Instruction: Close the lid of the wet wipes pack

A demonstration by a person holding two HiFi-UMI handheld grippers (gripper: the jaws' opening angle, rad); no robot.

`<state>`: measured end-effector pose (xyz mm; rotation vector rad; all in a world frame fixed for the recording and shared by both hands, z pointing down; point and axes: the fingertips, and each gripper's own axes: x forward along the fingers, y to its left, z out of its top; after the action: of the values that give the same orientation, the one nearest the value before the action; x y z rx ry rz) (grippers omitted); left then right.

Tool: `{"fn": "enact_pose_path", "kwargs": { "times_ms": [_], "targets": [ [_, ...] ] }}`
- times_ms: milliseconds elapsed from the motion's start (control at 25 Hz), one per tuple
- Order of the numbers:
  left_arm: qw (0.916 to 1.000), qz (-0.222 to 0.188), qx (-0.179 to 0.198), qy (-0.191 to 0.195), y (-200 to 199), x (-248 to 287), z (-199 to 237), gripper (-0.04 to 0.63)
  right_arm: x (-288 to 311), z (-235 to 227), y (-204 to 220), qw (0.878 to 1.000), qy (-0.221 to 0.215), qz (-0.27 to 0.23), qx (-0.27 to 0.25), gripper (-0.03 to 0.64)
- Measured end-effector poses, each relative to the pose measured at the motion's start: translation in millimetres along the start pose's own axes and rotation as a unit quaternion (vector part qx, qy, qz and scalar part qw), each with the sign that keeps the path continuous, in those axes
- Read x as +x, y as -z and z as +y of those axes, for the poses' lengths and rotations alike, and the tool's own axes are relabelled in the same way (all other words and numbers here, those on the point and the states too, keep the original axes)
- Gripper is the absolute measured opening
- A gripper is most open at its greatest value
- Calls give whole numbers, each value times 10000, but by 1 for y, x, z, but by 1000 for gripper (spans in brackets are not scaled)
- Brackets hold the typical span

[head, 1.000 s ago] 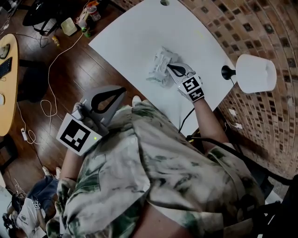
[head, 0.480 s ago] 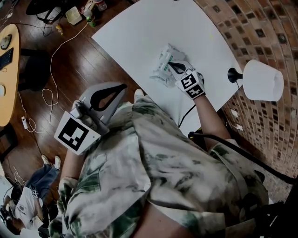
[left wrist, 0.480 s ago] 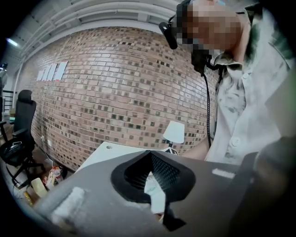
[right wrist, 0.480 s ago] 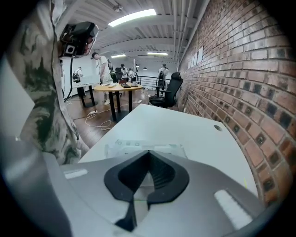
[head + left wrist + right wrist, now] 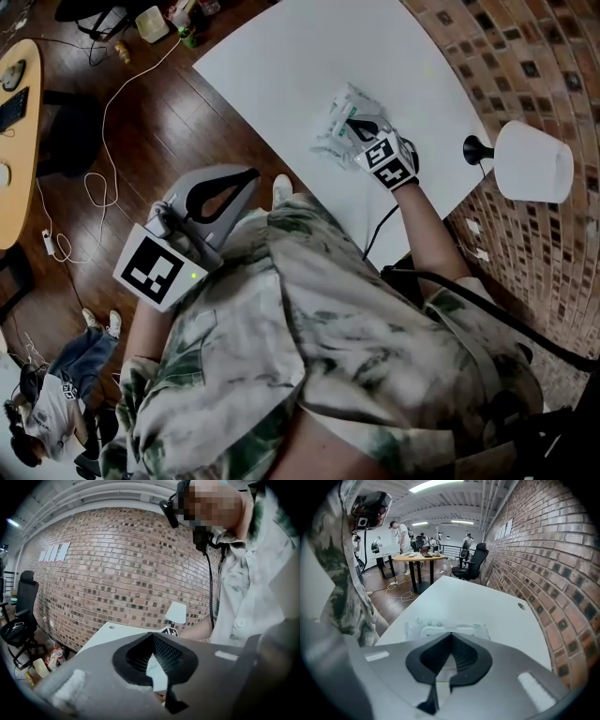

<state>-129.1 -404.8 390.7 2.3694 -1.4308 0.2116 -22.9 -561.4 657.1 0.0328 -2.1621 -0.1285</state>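
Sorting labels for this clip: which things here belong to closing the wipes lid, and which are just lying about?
Job: wet wipes pack; right gripper, shut, over the pack; white table bearing it.
Lying about: lamp; floor cable; left gripper, shut, idle beside the person's body.

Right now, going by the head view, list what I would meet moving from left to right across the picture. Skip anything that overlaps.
wooden table → left gripper → wet wipes pack → lamp
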Motion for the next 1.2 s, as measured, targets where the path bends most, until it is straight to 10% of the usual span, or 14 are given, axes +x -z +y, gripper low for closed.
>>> {"fn": "enact_pose_path", "kwargs": {
  "times_ms": [440,800,1200],
  "targets": [
    [9978,-175,257,588,13,-72,-6,0,-49,14,-19,9889,1009,-403,1016,2],
    [9904,-329,175,1330,31,-133,4,0,-132,156,-66,9602,1620,-1137,1969,3],
    [9651,-207,476,2566,59,-136,-84,0,-221,309,-92,9257,1727,-1885,2786,3]
  ]
}}
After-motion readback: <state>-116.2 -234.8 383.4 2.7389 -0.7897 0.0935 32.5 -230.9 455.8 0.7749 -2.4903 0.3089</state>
